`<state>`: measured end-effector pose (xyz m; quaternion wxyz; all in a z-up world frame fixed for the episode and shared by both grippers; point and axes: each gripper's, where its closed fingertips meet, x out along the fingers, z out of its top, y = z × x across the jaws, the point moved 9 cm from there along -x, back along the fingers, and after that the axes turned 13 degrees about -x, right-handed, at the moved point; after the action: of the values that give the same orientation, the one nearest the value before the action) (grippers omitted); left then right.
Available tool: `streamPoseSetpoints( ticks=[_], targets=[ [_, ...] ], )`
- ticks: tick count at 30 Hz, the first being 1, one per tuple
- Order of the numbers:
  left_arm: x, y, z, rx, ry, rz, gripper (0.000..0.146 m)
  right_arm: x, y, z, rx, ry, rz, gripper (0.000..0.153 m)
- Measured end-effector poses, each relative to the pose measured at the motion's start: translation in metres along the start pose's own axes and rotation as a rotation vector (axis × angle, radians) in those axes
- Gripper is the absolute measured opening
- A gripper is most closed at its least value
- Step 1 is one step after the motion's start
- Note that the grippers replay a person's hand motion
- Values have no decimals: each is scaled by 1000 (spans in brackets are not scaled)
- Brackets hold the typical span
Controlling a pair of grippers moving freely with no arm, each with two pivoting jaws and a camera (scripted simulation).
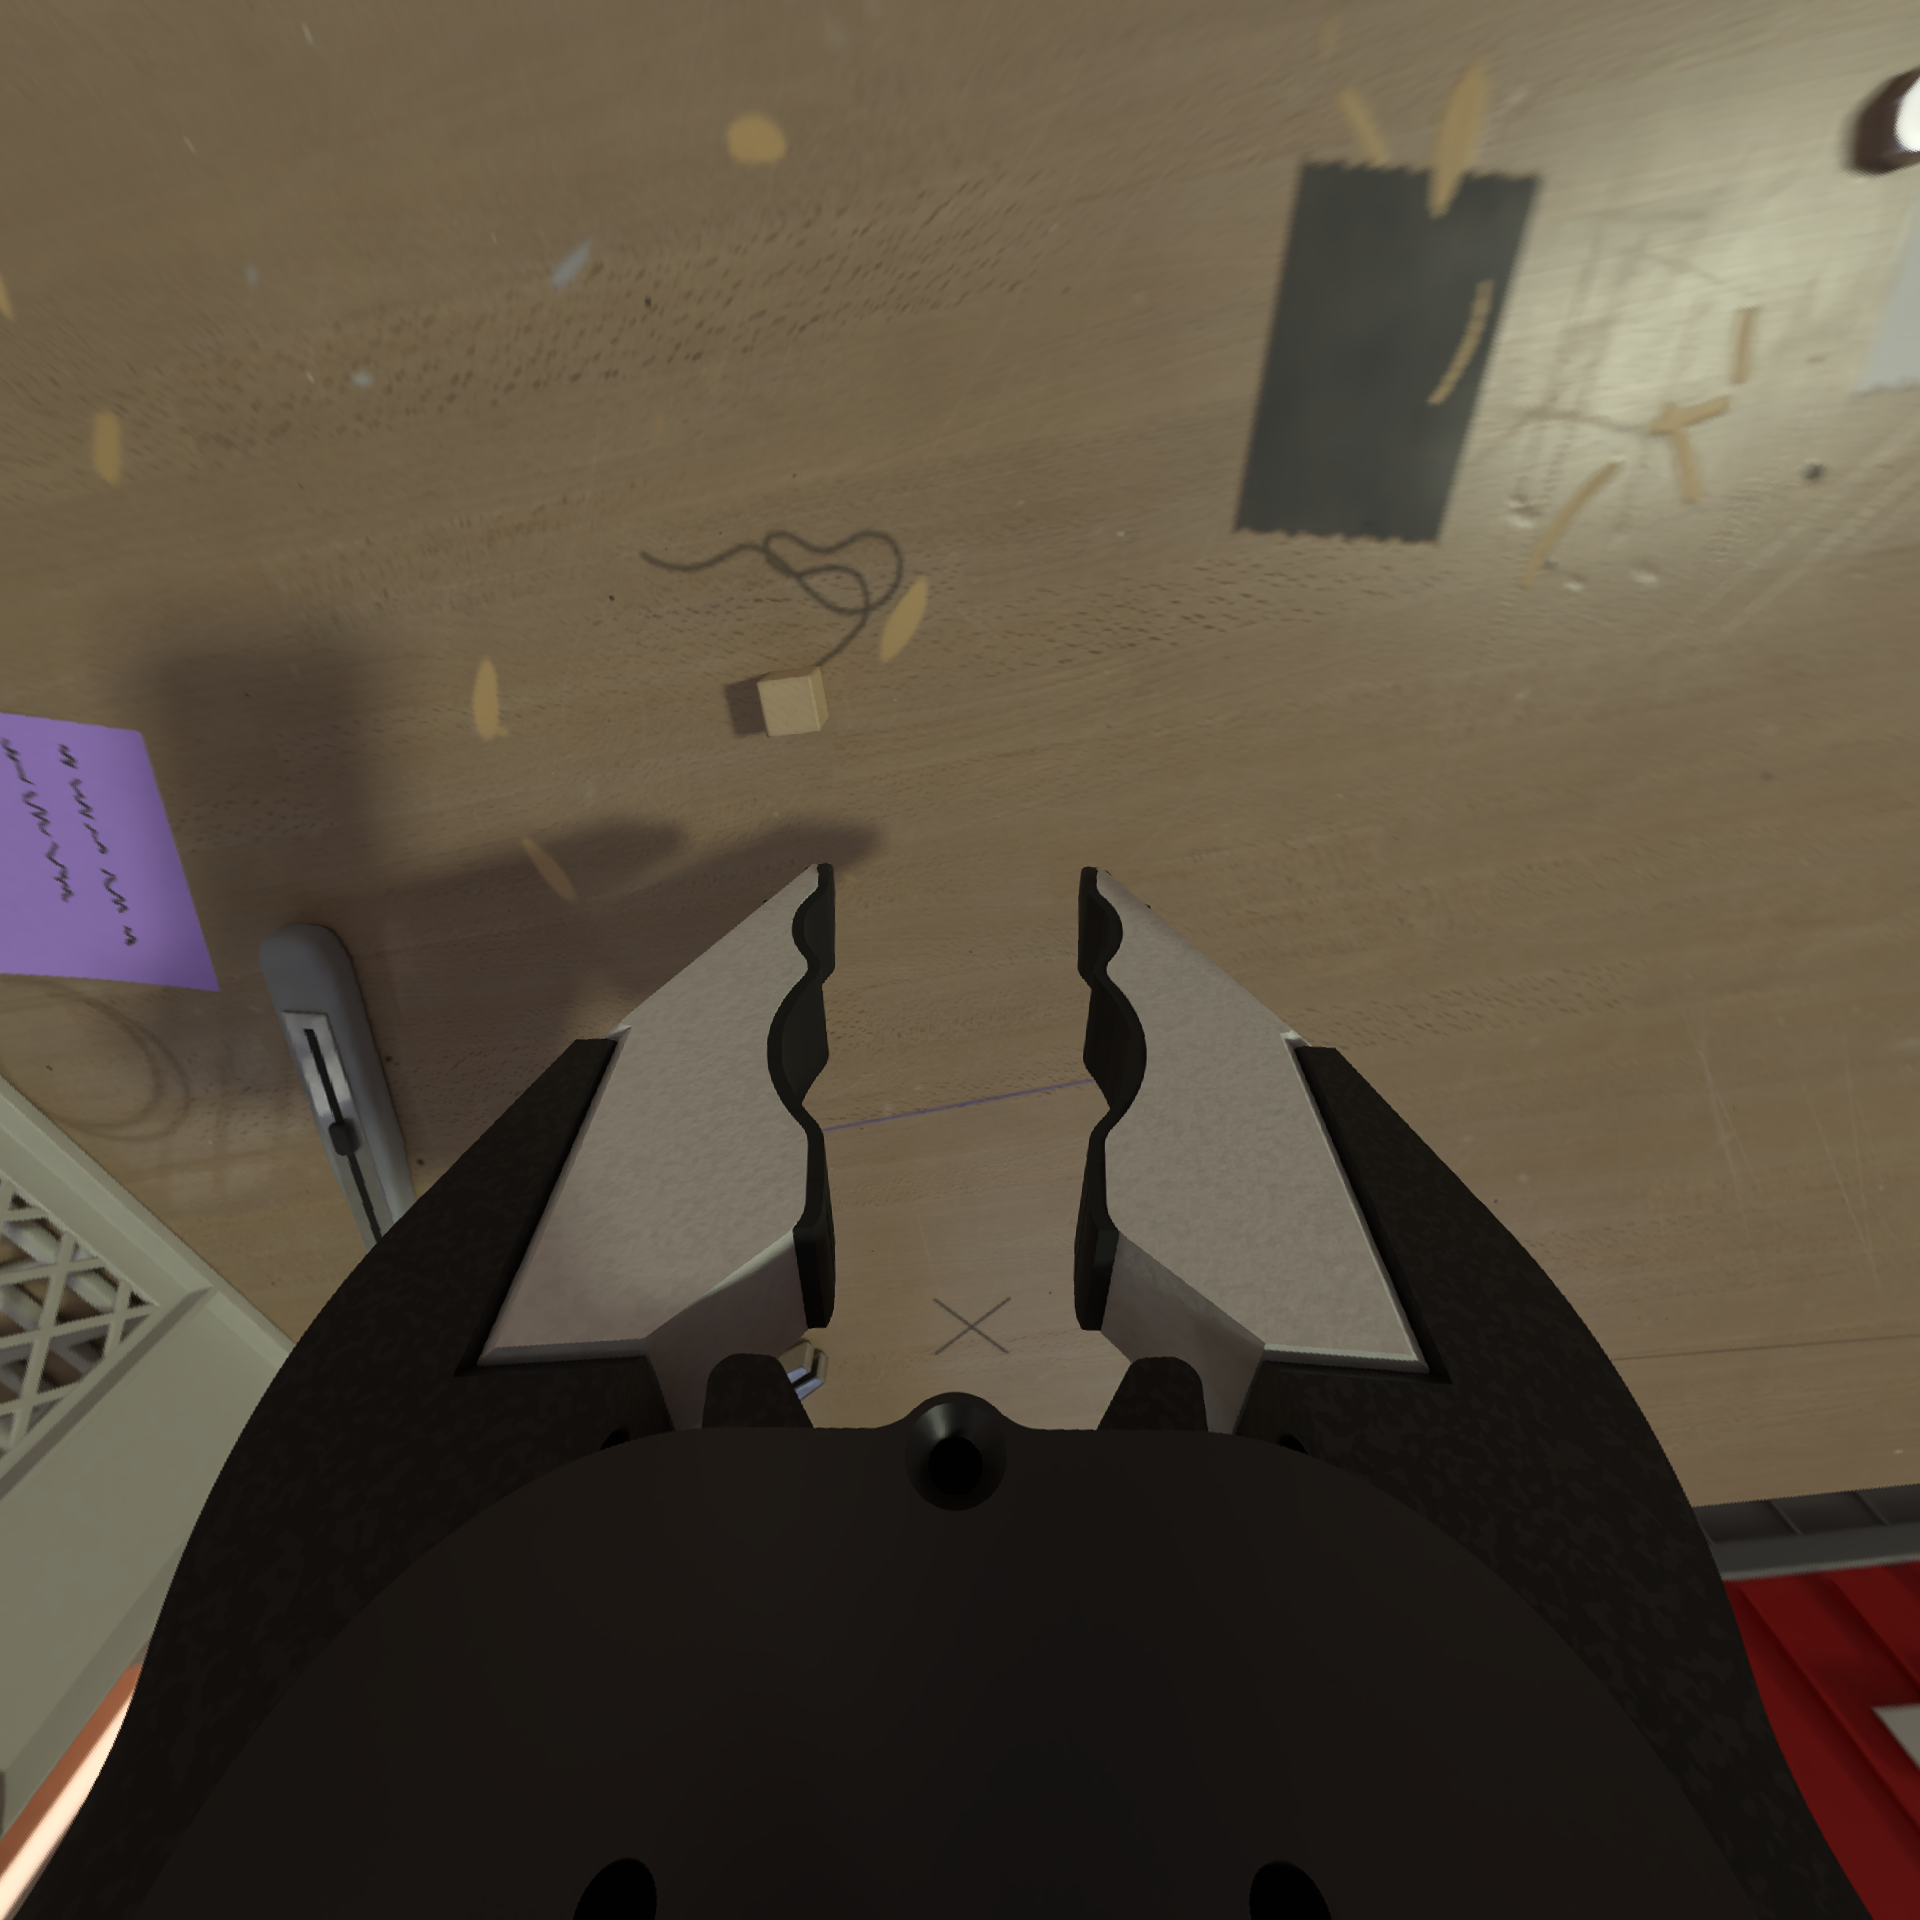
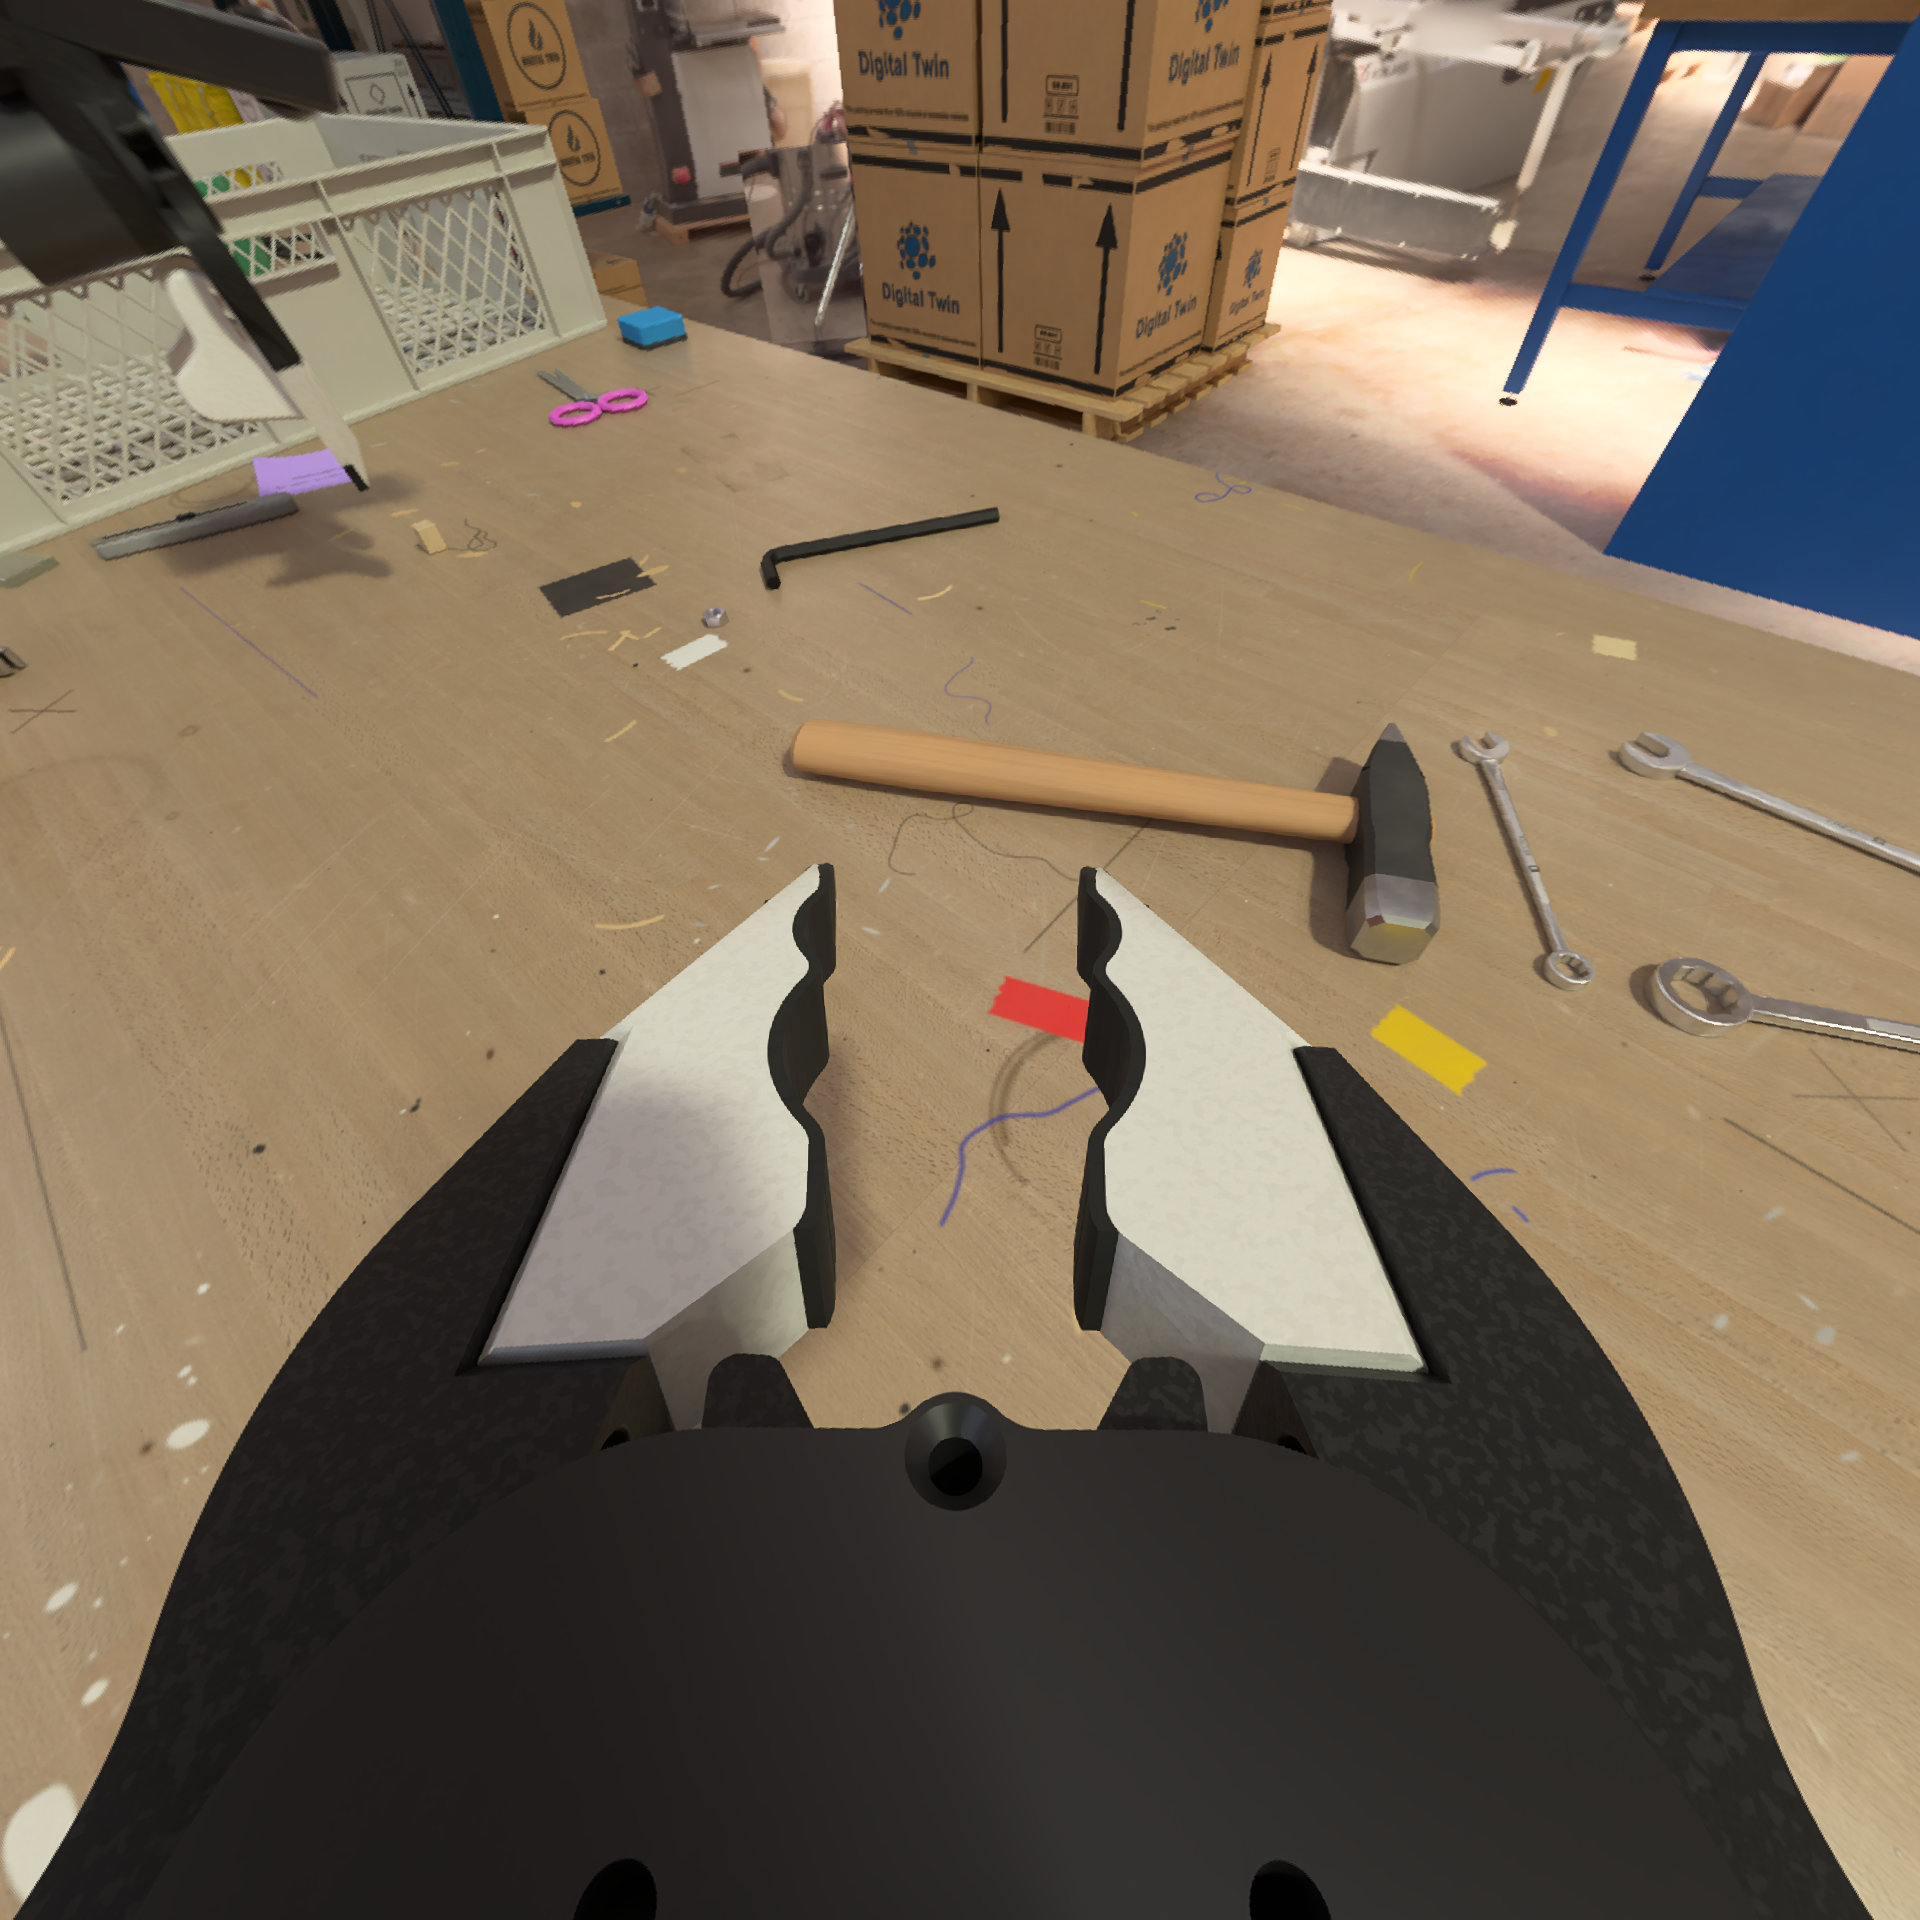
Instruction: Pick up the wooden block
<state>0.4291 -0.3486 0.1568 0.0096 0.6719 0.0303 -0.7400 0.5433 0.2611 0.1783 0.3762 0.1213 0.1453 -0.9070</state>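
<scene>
Purple note (image 1: 88, 852) and grey utility knife (image 1: 327, 1070) are lying at far left. I am holding the left gripper (image 1: 956, 883) above the bench, jaws spread, empty. Wooden block (image 1: 792, 702) is sitting ahead, slightly left of centre, beside a dark thread (image 1: 821, 582). Judging it light, rigid, non-fragile; I am planning to pinch its opposite flat faces. The right gripper (image 2: 956, 883) is also spread, idle.

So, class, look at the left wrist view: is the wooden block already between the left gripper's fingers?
No: the wooden block lies on the table beyond the open left gripper, whose jaws hold nothing.
</scene>
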Motion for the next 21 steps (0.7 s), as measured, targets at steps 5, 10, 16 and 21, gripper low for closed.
streamPoseSetpoints(
  ticks=[5, 10, 16, 21],
  targets=[
    [26, 6, 16, -57, 95, 96, 47, 0, -4, -4, 19, -1, 23, 47],
    [41, 13, 24, -117, 113, 120, 44, 0, -9, -9, 43, 1, 21, 47],
    [56, 24, 26, -138, 135, 197, 40, 2, -10, -17, 43, 25, 34, 47],
    [59, 25, 26, -120, 81, 143, 12, 4, -9, -18, 48, 33, 42, 48]
  ],
)
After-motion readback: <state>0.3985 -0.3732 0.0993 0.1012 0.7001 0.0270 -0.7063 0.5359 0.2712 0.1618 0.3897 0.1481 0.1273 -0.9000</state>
